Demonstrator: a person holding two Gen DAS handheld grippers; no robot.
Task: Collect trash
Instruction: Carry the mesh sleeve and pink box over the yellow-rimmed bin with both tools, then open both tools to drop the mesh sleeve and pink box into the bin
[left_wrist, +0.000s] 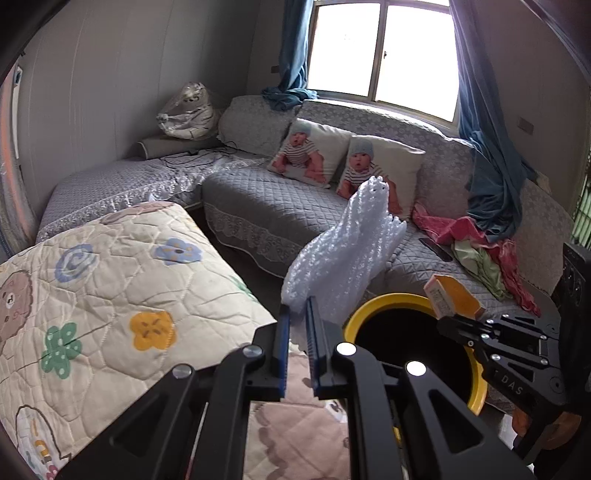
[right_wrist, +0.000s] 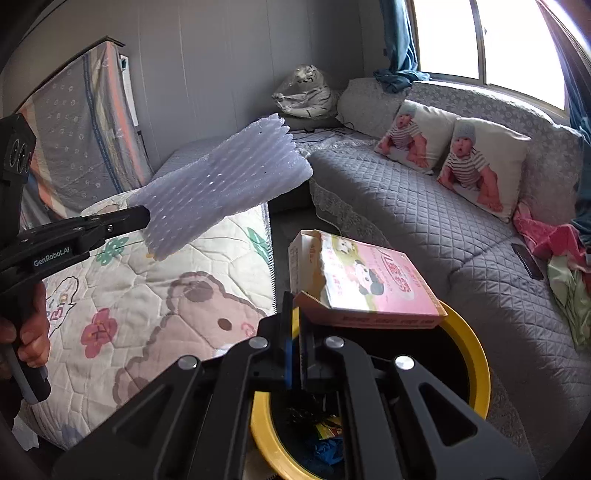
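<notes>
My left gripper (left_wrist: 297, 314) pinches the white foam netting (left_wrist: 343, 254) beside the yellow-rimmed bin (right_wrist: 476, 354); my right gripper (right_wrist: 295, 325) clamps the pink carton (right_wrist: 369, 280) over it. I centre each above the opening before letting go, carton first.

The bin (right_wrist: 476, 373) stands between the quilt-covered bed (right_wrist: 147, 295) on its left and the sofa (right_wrist: 443, 229) behind and right. Two cushions (right_wrist: 484, 166) lean on the sofa's back; clothes (left_wrist: 480, 243) lie at its right end.
</notes>
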